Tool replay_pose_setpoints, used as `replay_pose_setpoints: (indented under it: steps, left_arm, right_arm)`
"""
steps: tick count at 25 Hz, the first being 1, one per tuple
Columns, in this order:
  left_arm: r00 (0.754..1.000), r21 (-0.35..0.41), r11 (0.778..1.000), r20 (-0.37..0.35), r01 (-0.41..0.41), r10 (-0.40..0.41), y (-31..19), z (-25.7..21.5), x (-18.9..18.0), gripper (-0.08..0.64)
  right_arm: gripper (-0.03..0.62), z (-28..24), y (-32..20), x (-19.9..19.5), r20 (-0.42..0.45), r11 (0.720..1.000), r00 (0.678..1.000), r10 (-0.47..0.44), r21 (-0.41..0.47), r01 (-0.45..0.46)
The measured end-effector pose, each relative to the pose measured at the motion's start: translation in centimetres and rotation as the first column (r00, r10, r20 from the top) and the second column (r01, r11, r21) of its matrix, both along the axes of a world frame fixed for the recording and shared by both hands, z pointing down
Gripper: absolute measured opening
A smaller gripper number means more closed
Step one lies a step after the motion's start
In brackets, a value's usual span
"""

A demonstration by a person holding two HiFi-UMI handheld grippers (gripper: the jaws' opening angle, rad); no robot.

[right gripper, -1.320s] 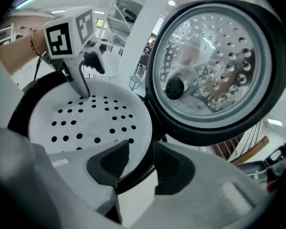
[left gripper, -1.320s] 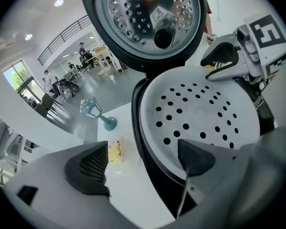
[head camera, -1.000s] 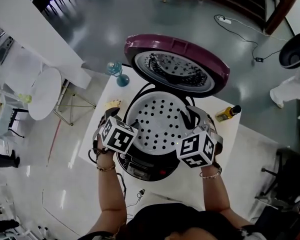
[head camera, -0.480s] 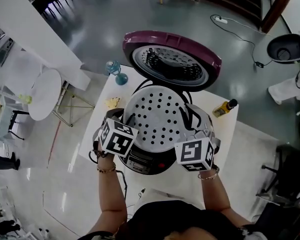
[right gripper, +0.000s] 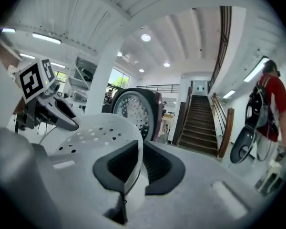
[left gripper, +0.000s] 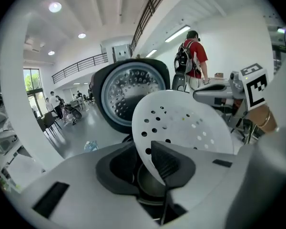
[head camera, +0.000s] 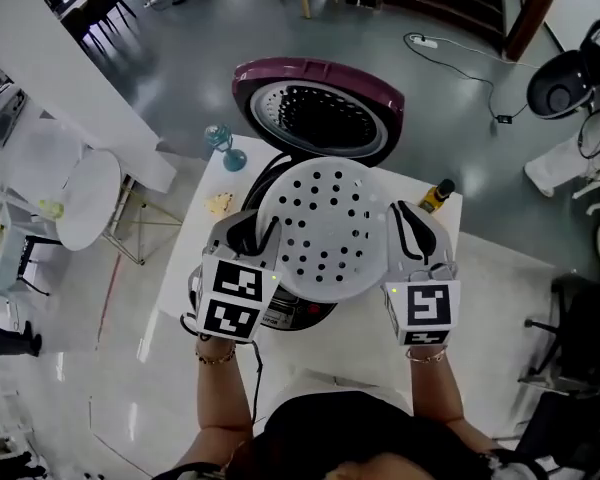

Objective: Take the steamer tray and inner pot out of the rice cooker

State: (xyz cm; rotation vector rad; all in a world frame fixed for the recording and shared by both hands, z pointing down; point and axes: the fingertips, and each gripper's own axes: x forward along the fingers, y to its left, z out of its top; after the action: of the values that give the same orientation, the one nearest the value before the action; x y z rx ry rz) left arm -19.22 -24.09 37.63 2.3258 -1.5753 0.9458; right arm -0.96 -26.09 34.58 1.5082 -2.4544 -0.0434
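Nearest the person, the left gripper (head camera: pixel 257 236) (left gripper: pixel 150 162) is pinching the left rim of the white perforated steamer tray (head camera: pixel 325 228) (left gripper: pixel 181 120) (right gripper: pixel 93 132). Its jaws have just been closing, and the rim runs between the dark pads. Across from it, the right gripper (head camera: pixel 412 230) (right gripper: pixel 136 163) nips the tray's right rim. Its jaws have also just been closing, and the thin white edge is caught between them. The tray spans the gap from one gripper to the other, hole-dotted face up, and is held above the opening of the rice cooker (head camera: pixel 280 313). In the left gripper view the dark rim of the inner pot (left gripper: pixel 150 182) shows below the tray, inside the cooker. Beyond the tray the cooker's purple lid (head camera: pixel 315 108) stands swung open. The cooker sits on a white table (head camera: pixel 445 298), with a bottle (head camera: pixel 438 194) near the table's far right edge.
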Motion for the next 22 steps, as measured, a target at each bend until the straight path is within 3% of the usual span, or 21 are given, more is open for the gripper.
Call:
replay_pose_setpoints:
  steps: [3,6,15,18,22]
  left_arm:
    - [0.997,0.043,0.998,-0.067,-0.038,0.041,0.9,-1.5,2.5,0.080]
    - [0.982,0.064,0.991,-0.140,-0.121,0.129,1.5,-2.1,6.5,0.067]
    - [0.930,-0.019,0.944,-0.180,-0.329,0.320,4.8,0.9,17.6,0.067]
    - [0.917,-0.072,0.930,-0.213,-0.360,0.339,6.2,2.9,20.8,0.067]
    - [0.910,-0.131,0.923,-0.265,-0.361,0.318,8.5,5.4,24.6,0.069]
  right_arm:
    - [0.037,0.2,1.3,3.0,0.123,0.998,0.992,0.041,-0.050,-0.035]
    - [0.035,0.5,3.1,7.1,0.160,0.993,0.981,0.105,-0.072,-0.095]
    - [0.035,2.1,9.7,18.1,0.164,0.947,0.936,0.312,-0.128,-0.293]
    - [0.035,3.7,11.7,21.3,0.162,0.933,0.924,0.347,-0.156,-0.323]
    - [0.035,5.9,13.7,24.9,0.098,0.920,0.925,0.367,-0.186,-0.345]
